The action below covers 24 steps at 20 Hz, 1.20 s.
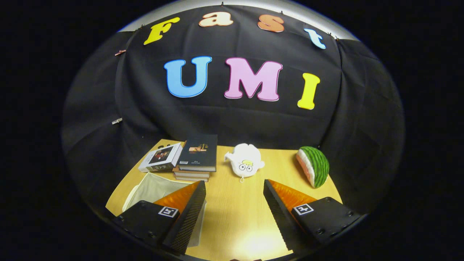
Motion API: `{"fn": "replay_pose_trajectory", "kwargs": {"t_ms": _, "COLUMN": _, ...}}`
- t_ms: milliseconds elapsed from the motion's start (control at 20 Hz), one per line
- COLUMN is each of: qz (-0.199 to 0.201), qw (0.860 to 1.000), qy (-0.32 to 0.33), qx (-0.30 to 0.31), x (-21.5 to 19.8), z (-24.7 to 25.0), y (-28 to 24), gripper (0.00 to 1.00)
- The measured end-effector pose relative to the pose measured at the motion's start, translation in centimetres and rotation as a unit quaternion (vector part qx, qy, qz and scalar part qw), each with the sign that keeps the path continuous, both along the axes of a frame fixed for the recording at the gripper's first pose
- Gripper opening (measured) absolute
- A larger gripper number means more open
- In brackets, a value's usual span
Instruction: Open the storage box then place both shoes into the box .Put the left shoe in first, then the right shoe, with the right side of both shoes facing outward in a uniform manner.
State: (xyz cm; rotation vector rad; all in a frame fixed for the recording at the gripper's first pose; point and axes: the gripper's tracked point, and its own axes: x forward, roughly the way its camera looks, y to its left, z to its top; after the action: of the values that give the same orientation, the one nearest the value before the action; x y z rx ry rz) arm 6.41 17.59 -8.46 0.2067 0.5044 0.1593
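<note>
My gripper point(235, 185): held level above the table point(235, 214) — fingers spread wide, nothing between them.
Storage box point(152, 186): open, under my left finger.
Plush toy point(245, 165): just ahead.

Booth wall point(232, 119): black cloth, hanging in soft folds and wrapping around the back and both sides of the counter; small clips point(116, 121) are pinning it along the seams. Pale strip point(224, 3) showing above the cloth's top edge.

Counter point(235, 214): light wood-grain top, running up to the cloth at the rear. A bright patch of light is glaring off its near part, while the far part is lying in softer, even light.

Lighting: coming from the near side; the cloth is staying dim and is darkening further towards the sides.
</note>
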Motion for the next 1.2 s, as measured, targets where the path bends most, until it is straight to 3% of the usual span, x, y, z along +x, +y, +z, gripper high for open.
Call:
{"fn": "replay_pose_trajectory", "kwargs": {"t_ms": 200, "qz": -0.031, "qw": 0.997, "qy": -0.063, "qx": 0.005, "x": 0.0, "z": 4.5, "y": -3.2, "gripper": 0.97}}
{"fn": "replay_pose_trajectory", "kwargs": {"t_ms": 500, "qz": -0.067, "qw": 0.982, "qy": -0.166, "qx": -0.052, "x": -1.5, "z": 8.9, "y": -8.3, "gripper": 0.96}}
{"fn": "replay_pose_trajectory", "kwargs": {"t_ms": 1200, "qz": -0.12, "qw": 0.975, "qy": -0.174, "qx": -0.065, "x": -4.8, "z": 8.8, "y": -16.0, "gripper": 0.98}}
